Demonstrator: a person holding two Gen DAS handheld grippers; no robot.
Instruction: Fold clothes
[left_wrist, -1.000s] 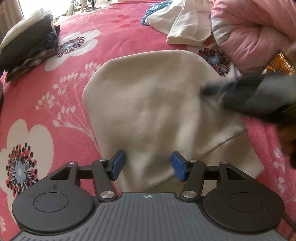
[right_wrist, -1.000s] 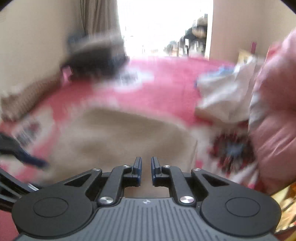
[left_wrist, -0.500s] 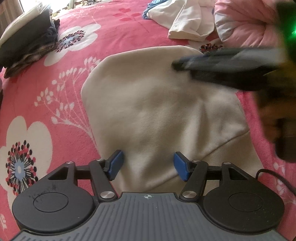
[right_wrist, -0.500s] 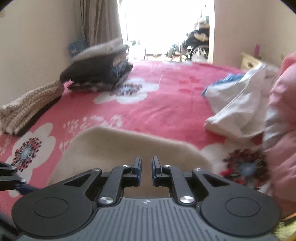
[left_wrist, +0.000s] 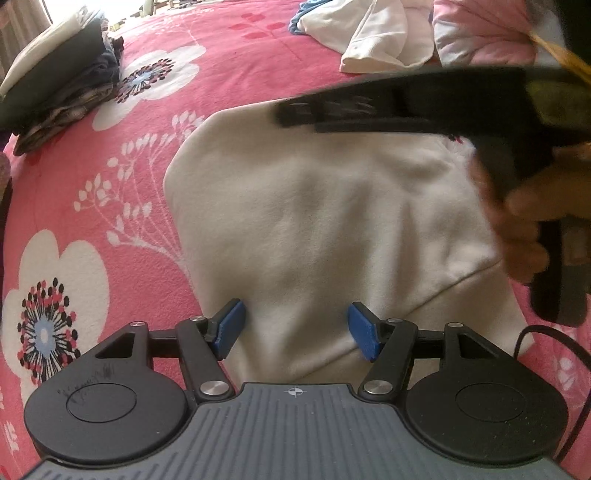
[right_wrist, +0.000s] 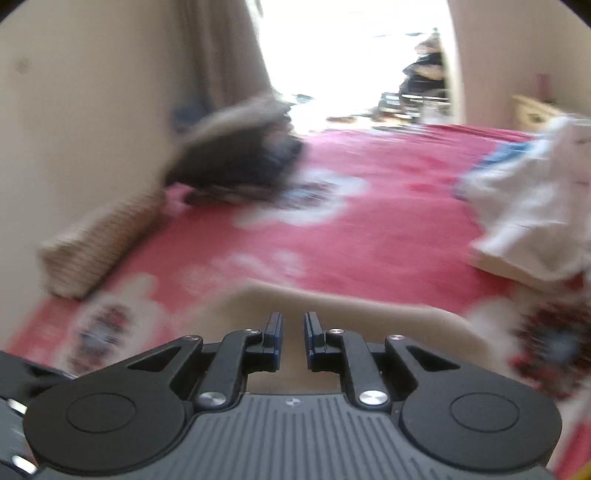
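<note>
On the pink floral bedspread (left_wrist: 229, 55) the cream folded garment (left_wrist: 325, 221) is lying flat, filling the centre of the left wrist view. Left gripper (left_wrist: 295, 328) is pointing steeply down over its near edge, jaws standing wide apart, blue pads (left_wrist: 231, 326) clear of the fabric, nothing clamped. Right gripper (right_wrist: 293, 341) is sitting above the far side of the same garment (right_wrist: 332, 306), jaws nearly together with a narrow gap, nothing between them. Left view is showing that gripper as a blurred dark bar (left_wrist: 369, 107) crossing over the garment's far edge, with the person's hand (left_wrist: 524, 221) wrapping its handle. Stack of folded dark clothes (left_wrist: 55, 85) is sitting at far left; white garment (left_wrist: 373, 37) is lying crumpled at top, pink quilt (left_wrist: 480, 33) just beside it.
</note>
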